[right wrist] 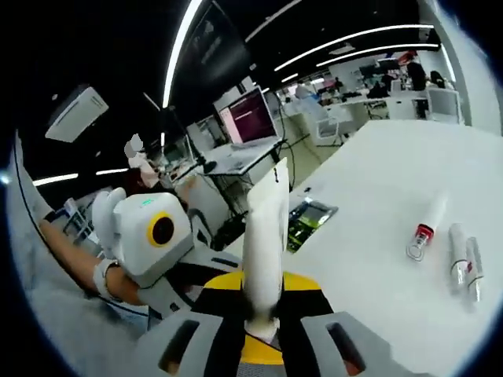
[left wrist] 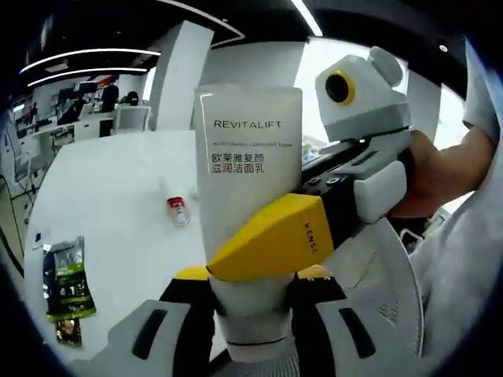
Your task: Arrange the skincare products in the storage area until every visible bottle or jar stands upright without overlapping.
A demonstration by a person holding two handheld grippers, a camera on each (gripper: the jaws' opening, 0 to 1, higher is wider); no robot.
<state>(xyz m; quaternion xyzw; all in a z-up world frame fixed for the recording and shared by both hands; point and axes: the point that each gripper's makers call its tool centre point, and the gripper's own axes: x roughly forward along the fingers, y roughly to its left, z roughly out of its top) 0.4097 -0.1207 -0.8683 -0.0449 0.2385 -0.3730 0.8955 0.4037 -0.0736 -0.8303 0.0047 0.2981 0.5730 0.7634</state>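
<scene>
White REVITALIFT tube (left wrist: 248, 177) sits nearest, cap end down between the left gripper (left wrist: 253, 314) jaws, which pinch it low near the cap. Right gripper (left wrist: 302, 236) comes in from the right, yellow jaw pressed across the tube's lower body. In the right gripper view the same tube (right wrist: 263, 243) stands edge-on, clamped by the right gripper (right wrist: 262, 330), other gripper (right wrist: 153, 236) at left. Tube is held above the white table (left wrist: 118, 188). Small red-capped item (left wrist: 178, 207) and dark sachet (left wrist: 69, 275) lie apart on it; slim tubes (right wrist: 464, 259) and green packet (right wrist: 306, 220) too.
</scene>
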